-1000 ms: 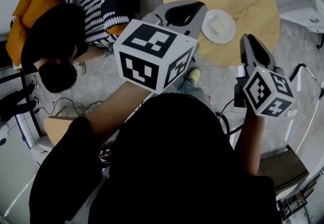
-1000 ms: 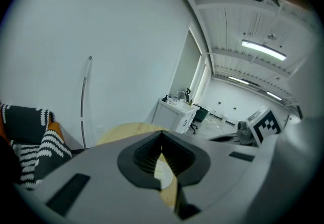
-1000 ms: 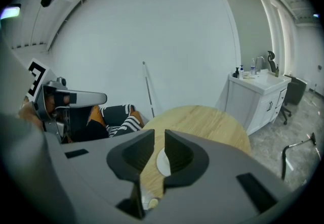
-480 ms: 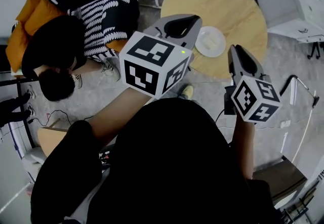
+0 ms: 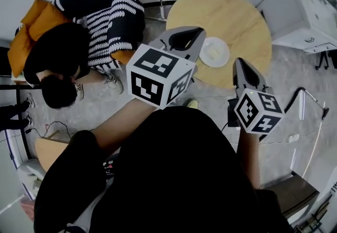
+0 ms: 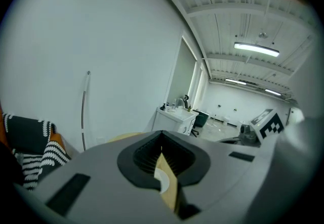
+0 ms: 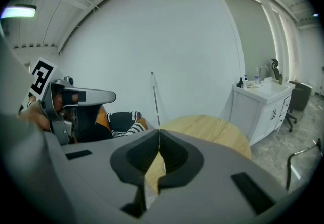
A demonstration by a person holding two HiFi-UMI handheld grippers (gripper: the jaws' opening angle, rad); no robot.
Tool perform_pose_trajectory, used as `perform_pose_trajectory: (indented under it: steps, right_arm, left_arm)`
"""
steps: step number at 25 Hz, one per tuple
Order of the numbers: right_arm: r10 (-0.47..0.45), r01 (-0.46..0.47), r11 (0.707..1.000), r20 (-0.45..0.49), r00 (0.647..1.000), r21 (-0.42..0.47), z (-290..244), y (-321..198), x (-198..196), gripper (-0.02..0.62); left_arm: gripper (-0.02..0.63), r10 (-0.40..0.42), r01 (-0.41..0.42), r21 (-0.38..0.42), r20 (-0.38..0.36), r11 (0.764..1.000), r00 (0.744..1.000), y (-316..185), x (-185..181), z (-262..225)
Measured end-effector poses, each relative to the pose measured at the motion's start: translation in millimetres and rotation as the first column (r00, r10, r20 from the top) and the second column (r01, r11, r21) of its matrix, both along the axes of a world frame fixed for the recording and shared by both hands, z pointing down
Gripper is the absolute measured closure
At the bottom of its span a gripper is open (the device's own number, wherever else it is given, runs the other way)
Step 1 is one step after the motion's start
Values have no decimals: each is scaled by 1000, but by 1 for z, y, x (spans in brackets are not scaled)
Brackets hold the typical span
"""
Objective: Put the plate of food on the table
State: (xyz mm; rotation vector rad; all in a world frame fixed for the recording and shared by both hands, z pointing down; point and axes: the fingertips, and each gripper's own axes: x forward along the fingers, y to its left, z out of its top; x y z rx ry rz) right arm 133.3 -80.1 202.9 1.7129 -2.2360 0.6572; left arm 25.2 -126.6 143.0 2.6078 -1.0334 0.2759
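The round white plate of food (image 5: 215,51) is already sitting on the round wooden table (image 5: 237,13), so the placing looks done. The left gripper (image 5: 199,31) and right gripper (image 5: 239,63) are hovering clear with fingers closed on nothing, the right's having just been closing. Only drawing away seems to be remaining.

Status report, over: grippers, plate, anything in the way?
Left gripper shut, empty. Right gripper just closed, nothing between jaws. Plate of food sits on round table. Seated person beside it, clear.

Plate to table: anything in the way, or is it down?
Nothing visible in the way. The plate already sits on the round table, near the edge closest to the person, with bare tabletop around it.
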Motion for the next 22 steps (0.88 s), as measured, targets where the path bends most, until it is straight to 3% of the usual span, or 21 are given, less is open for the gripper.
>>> perform_pose_trajectory:
  steps: [14, 22]
  right_arm:
    - [5, -4, 997, -24, 1000, 77, -15, 10, 9, 588]
    - [7, -5, 997, -25, 1000, 79, -16, 2, 11, 588]
  left_arm:
    - [598, 10, -10, 40, -12, 999, 1000, 9, 10, -7]
    - [598, 9, -8, 33, -7, 999, 1000, 1, 6, -1]
